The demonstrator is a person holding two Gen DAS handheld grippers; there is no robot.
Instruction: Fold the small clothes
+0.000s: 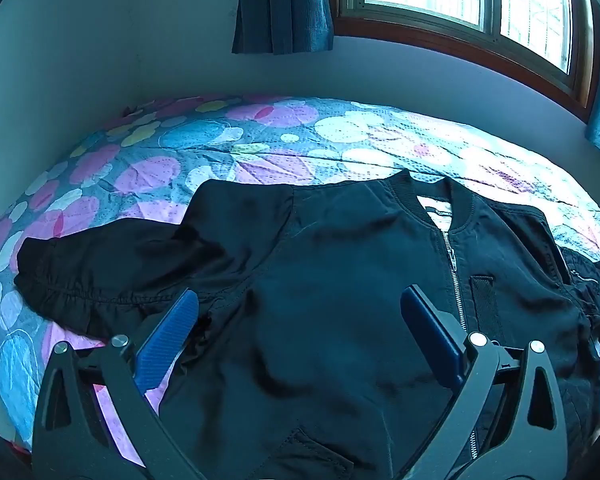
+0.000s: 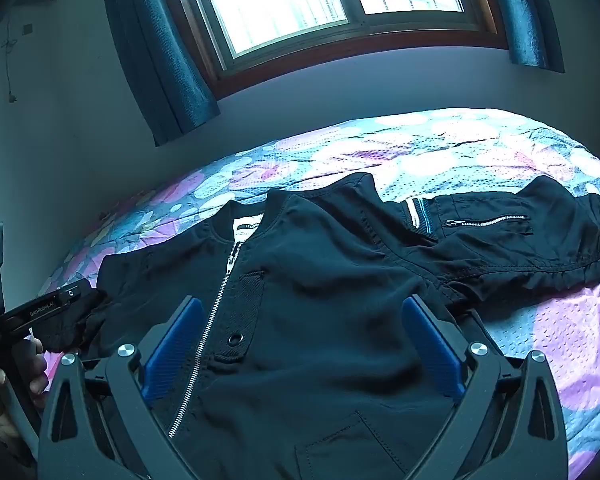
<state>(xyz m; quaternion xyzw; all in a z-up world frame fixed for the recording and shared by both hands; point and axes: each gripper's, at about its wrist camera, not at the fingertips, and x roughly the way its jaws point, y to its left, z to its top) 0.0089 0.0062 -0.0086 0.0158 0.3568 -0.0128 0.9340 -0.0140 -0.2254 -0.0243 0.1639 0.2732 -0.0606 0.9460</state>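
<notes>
A black jacket (image 1: 340, 280) lies face up and zipped on the bed (image 1: 160, 168), collar toward the far wall, both sleeves spread out to the sides. One sleeve (image 1: 100, 276) stretches left across the flowered bedspread; the other sleeve (image 2: 512, 240), with a small zip pocket, reaches right. The left tongs (image 1: 300, 312) hang over the jacket's left half, spread wide with nothing between the blue pads. The right tongs (image 2: 304, 316) hover over the chest right of the zipper (image 2: 216, 312), likewise wide and empty. A hand (image 2: 16, 376) grips the left tool's handle at the left edge. Beyond the bed, a window (image 2: 320, 0) with blue curtains (image 2: 160, 52).
</notes>
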